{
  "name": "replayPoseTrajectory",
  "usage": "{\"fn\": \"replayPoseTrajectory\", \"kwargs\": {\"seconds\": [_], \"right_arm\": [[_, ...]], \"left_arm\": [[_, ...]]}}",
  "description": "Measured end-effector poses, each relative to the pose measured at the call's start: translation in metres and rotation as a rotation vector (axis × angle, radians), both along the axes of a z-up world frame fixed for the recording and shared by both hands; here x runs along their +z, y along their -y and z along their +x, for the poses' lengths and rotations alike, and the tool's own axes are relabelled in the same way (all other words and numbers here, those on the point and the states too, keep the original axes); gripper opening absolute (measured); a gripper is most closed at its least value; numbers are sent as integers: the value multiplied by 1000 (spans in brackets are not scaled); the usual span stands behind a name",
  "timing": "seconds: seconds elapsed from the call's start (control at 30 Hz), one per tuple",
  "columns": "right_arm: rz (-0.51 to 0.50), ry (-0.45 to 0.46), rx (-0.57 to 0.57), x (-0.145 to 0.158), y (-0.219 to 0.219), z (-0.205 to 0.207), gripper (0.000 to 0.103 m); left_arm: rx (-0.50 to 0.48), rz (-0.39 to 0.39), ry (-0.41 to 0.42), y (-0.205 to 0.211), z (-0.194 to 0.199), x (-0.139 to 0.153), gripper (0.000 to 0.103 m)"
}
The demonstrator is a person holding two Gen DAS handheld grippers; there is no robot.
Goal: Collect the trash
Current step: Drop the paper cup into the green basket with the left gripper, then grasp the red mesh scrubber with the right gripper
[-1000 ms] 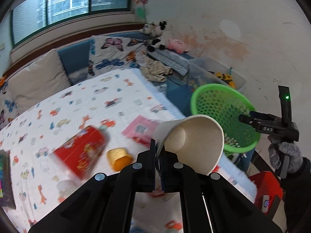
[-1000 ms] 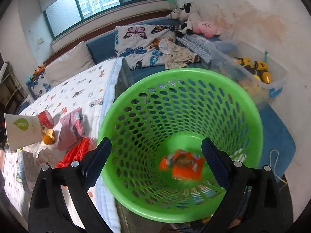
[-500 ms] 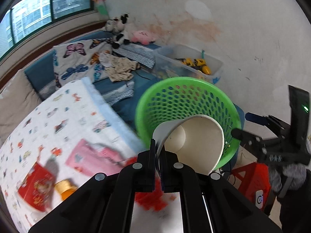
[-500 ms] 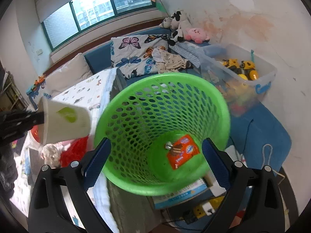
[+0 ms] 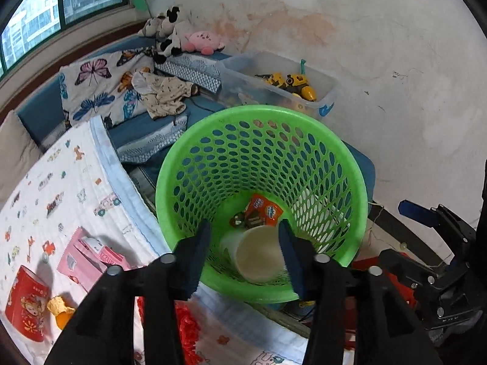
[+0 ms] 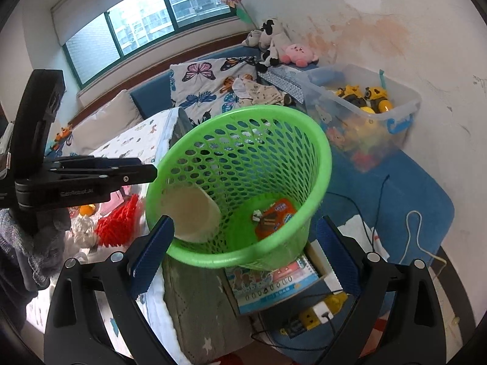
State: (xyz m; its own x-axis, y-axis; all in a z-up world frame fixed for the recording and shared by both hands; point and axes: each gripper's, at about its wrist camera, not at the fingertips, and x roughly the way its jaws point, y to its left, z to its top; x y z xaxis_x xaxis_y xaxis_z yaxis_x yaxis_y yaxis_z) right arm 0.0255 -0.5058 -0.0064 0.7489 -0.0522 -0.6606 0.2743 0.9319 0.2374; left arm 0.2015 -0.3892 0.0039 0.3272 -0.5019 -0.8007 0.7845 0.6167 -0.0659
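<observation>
Now the cup (image 5: pixel 257 257) lies basketed between opened left tongs (image 5: pixel 243 249).

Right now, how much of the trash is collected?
An orange snack wrapper lies in the green basket, and the paper cup is dropping in, the left gripper having just opened. Both grippers are empty. Left on the bed: a pink carton, a red can and red shreds.

Daylight from the window (image 6: pixel 146 27); fisheye edges bent and dark.
</observation>
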Motion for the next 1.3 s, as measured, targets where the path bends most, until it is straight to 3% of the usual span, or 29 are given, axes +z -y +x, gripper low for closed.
{"fn": "replayPoseTrajectory", "kwargs": {"seconds": [0.2, 0.57, 0.97, 1.3], "right_arm": [[-9, 20, 35, 5, -19, -4, 94], [-19, 25, 150, 6, -69, 11, 94], [-7, -5, 299, -6, -130, 53, 94], [-1, -66, 354, -27, -161, 97, 93]], "left_arm": [[26, -43, 20, -27, -4, 21, 51], [169, -123, 88, -136, -10, 57, 58], [273, -134, 95, -230, -34, 38, 63], [295, -141, 80, -276, -59, 21, 67]]}}
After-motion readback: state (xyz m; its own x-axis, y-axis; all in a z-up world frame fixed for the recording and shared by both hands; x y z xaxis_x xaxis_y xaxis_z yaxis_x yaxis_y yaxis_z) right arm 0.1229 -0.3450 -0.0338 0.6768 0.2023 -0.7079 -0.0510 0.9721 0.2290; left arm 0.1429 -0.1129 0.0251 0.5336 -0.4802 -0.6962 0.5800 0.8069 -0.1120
